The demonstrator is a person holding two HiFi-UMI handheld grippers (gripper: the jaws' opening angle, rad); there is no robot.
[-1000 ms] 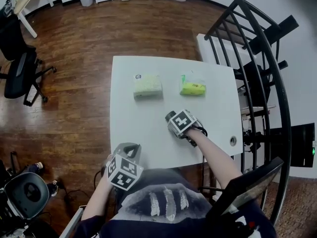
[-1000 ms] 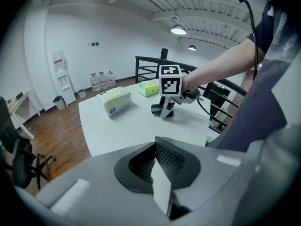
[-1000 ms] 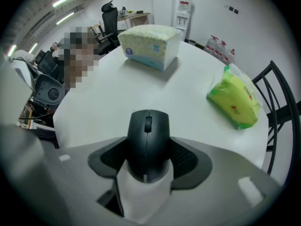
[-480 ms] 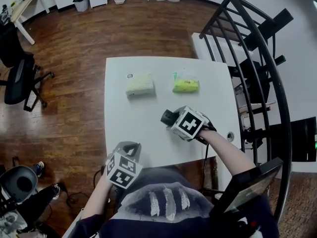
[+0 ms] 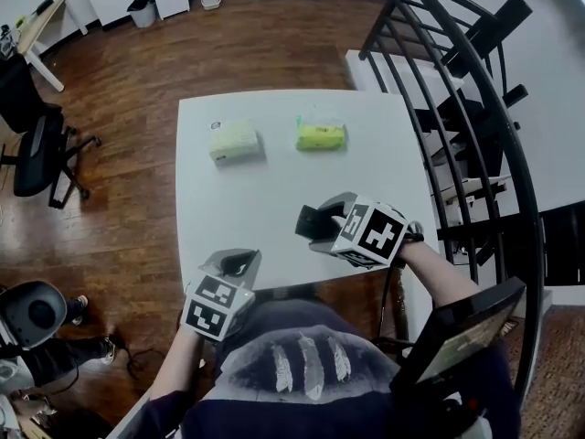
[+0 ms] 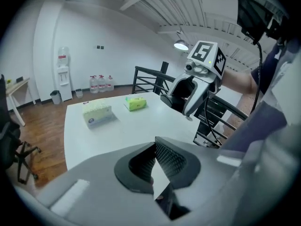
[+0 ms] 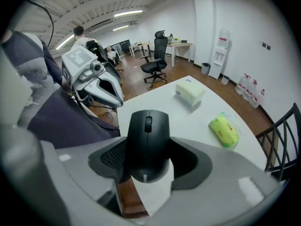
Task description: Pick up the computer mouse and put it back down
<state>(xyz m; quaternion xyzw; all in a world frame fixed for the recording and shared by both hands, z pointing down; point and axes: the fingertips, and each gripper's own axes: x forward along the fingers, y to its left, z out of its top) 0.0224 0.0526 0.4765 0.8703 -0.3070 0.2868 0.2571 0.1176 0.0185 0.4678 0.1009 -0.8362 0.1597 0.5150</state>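
The black computer mouse [image 7: 148, 145] is clamped between the pads of my right gripper [image 7: 149, 166], its scroll wheel pointing away from the camera. In the head view the right gripper [image 5: 318, 227] hangs above the near right part of the white table [image 5: 265, 199], with the mouse [image 5: 309, 221] dark at its tip and off the surface. My left gripper [image 5: 234, 265] hovers at the table's near edge, left of the right one. In the left gripper view its jaws [image 6: 154, 147] meet at the tips and hold nothing.
Two tissue packs lie on the far half of the table: a pale green one [image 5: 234, 141] and a bright green one [image 5: 321, 135]. A black metal chair [image 5: 457, 108] stands at the right, an office chair [image 5: 37, 144] at the left on the wooden floor.
My right gripper has risen towards the camera with the mouse in it and rolled. The left gripper has lifted slightly at the table's near edge.
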